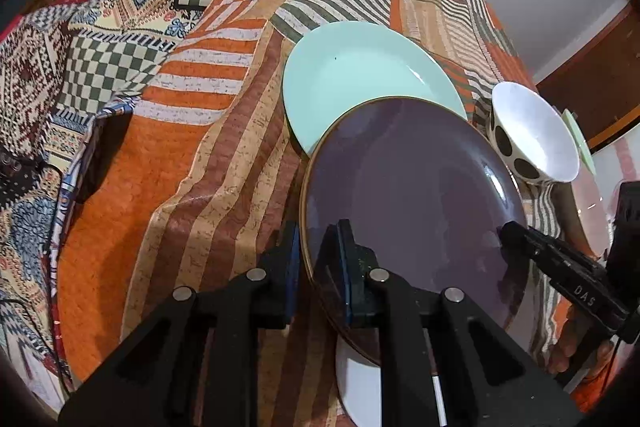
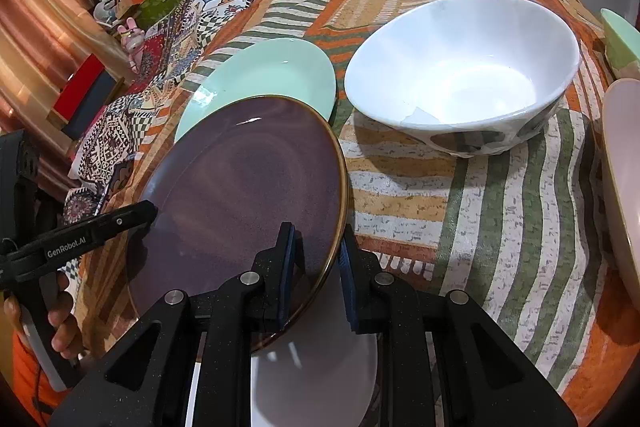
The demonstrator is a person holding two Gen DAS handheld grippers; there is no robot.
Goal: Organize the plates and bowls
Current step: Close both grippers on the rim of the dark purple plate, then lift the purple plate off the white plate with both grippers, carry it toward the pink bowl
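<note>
One plate: purple plate (image 1: 412, 195), brown-rimmed, glossy, held tilted above the tablecloth (image 1: 192, 187), partly over a mint plate (image 1: 360, 75).
Left gripper (image 1: 318, 263): clamped on the plate's left rim.
Right gripper (image 2: 318, 259): clamped on its right rim.
Beneath: white plate (image 2: 320, 367).
Nearby: white spotted bowl (image 2: 460, 75), just right; pink dish (image 2: 624, 167) at the edge.

Bowl (image 2: 460, 79) right of two overlapping plates (image 2: 244, 195).

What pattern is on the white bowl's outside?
Large dark polka dots on the white bowl; the left wrist view shows it best.
</note>
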